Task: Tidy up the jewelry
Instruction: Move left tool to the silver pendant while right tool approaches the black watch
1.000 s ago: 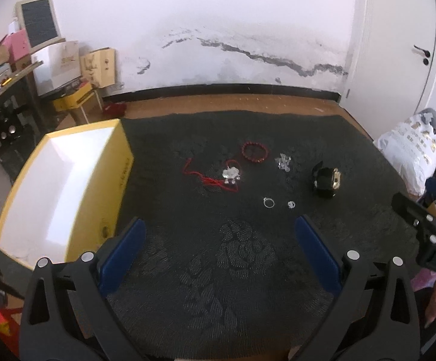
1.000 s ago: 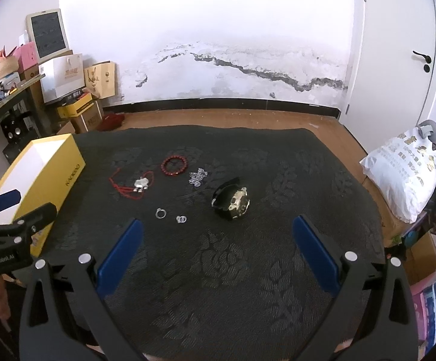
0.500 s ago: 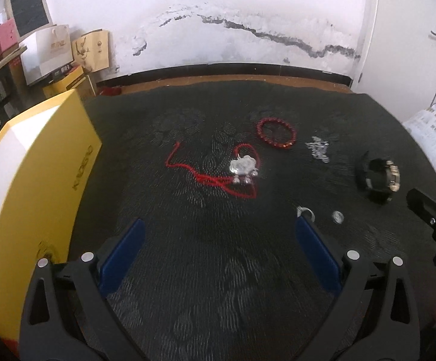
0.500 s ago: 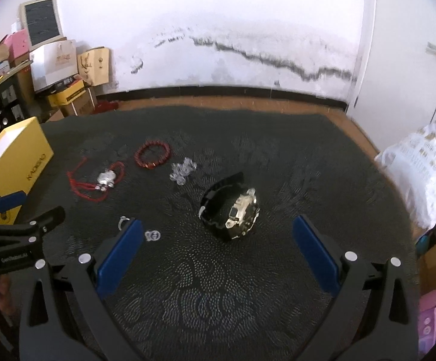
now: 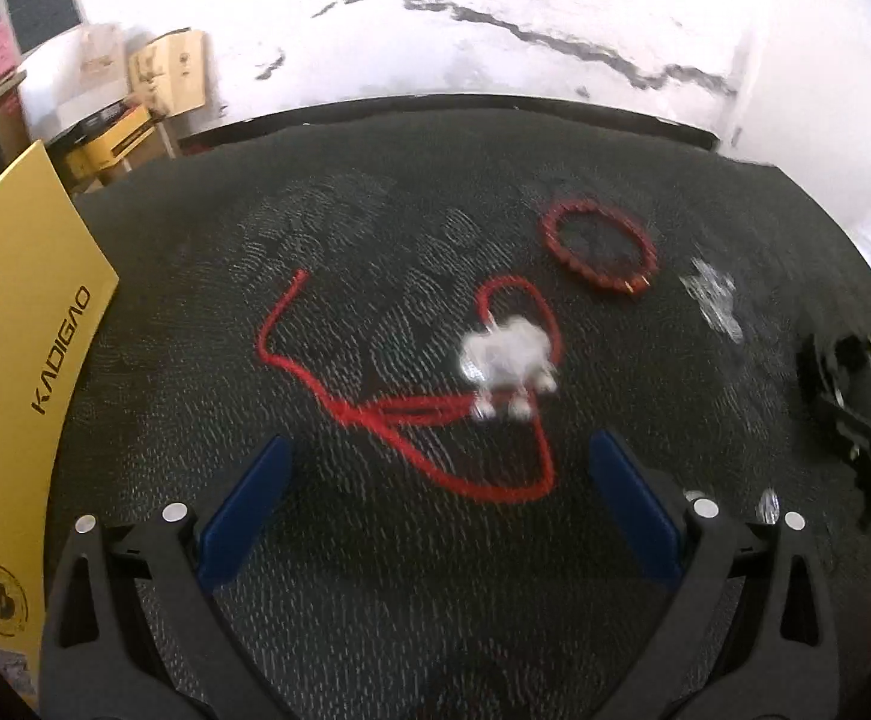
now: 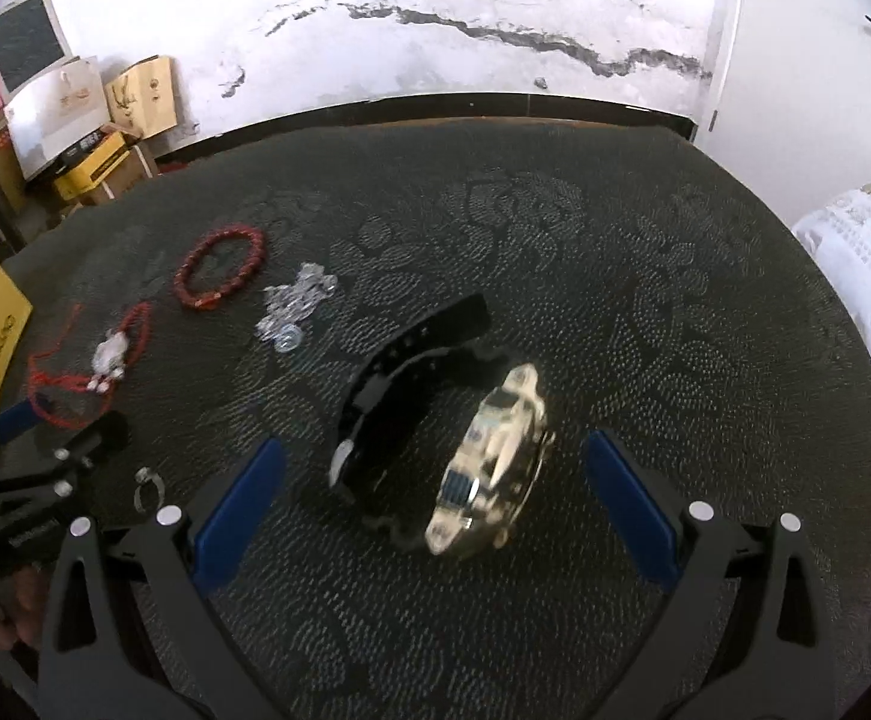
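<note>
Spreading both pairs of blue-padded fingers wide, I straddle what I judge are my targets: left gripper (image 5: pixel 435 498) over the red cord necklace with silver pendant (image 5: pixel 510 360), right gripper (image 6: pixel 429 504) over the black-strapped gold-faced watch (image 6: pixel 435 414) on the dark cloth (image 6: pixel 645 276).

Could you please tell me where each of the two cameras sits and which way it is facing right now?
Left wrist: on the left gripper, low over the dark cloth, facing the red cord necklace; its open blue fingers show.
Right wrist: on the right gripper, facing the watch; open fingers, plus the left gripper at left.
Shared: necklace, red bead bracelet, watch, yellow box.
</note>
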